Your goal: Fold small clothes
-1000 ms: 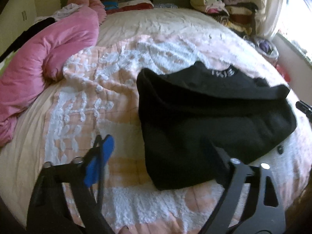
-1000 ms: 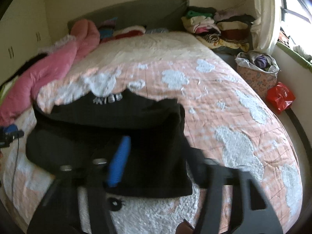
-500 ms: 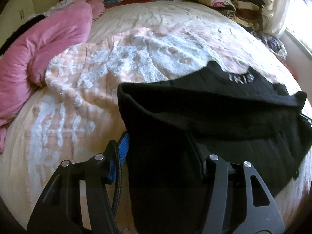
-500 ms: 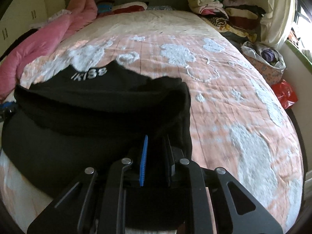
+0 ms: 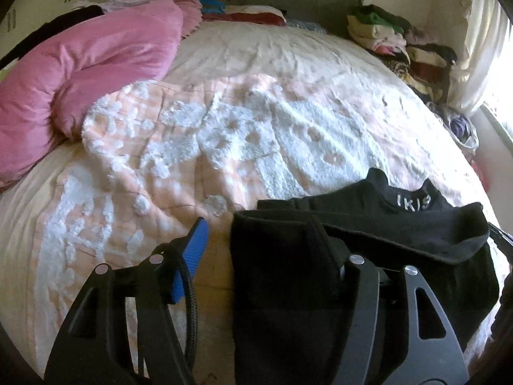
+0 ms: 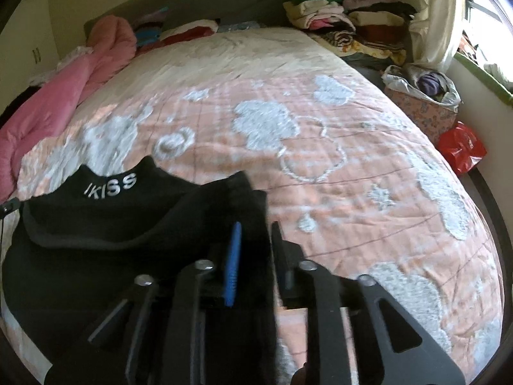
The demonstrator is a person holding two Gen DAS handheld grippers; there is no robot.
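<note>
A black garment [image 5: 368, 231] with white "IKISS" lettering lies on the pink and white quilt [image 5: 224, 134]. In the left wrist view my left gripper [image 5: 266, 250] stands wide, its blue pad [image 5: 192, 256] clear of the cloth at the left and the garment's left edge draped over its right finger. In the right wrist view the garment [image 6: 96, 224] fills the lower left. My right gripper [image 6: 253, 250] is shut on the garment's right edge, which is bunched between the blue pad [image 6: 232, 266] and the black finger.
A pink duvet [image 5: 73, 73] lies along the bed's left side. Stacks of folded clothes [image 6: 346, 22] sit at the bed's far right corner. A bag of laundry [image 6: 423, 89] and a red bag [image 6: 461, 147] stand on the floor at the right.
My right gripper closed on the garment's right edge. Both grippers lifted and carried the garment edge toward the far side of the bed. The left jaws stay wide.
</note>
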